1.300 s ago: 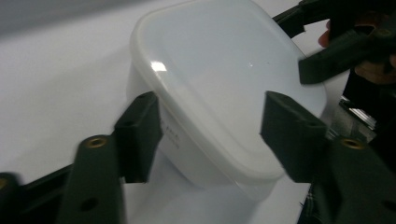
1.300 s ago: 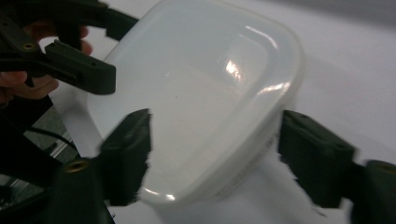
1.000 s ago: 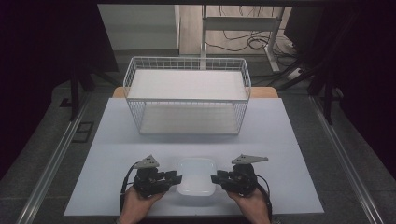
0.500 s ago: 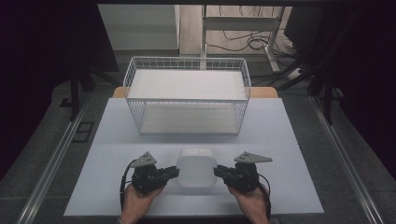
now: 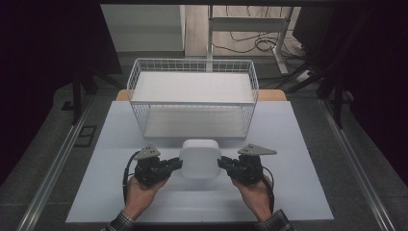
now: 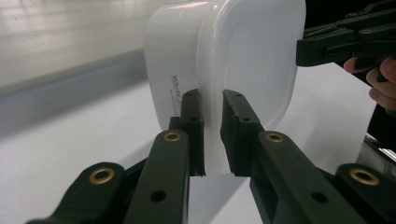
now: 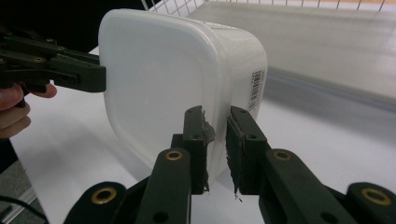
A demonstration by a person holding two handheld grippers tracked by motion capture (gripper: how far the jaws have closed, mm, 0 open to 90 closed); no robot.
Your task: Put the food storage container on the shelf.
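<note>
Container: white plastic container [image 5: 200,158], tipped on its edge over the near middle of the table [image 5: 298,144].
Left gripper [image 5: 177,164]: clamped on its left rim.
Right gripper [image 5: 223,163]: clamped on its right rim.
Basket: wire basket [image 5: 192,98], farther back.

Black hand-held grippers [image 5: 175,165], brass screws, grey plates, plaid cuffs [image 5: 121,221]

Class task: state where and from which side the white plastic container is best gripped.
Grip the white container by its protruding rim, one gripper from each side. The lip is thin enough to fit between the jaws, as the left gripper and right gripper show.
</note>
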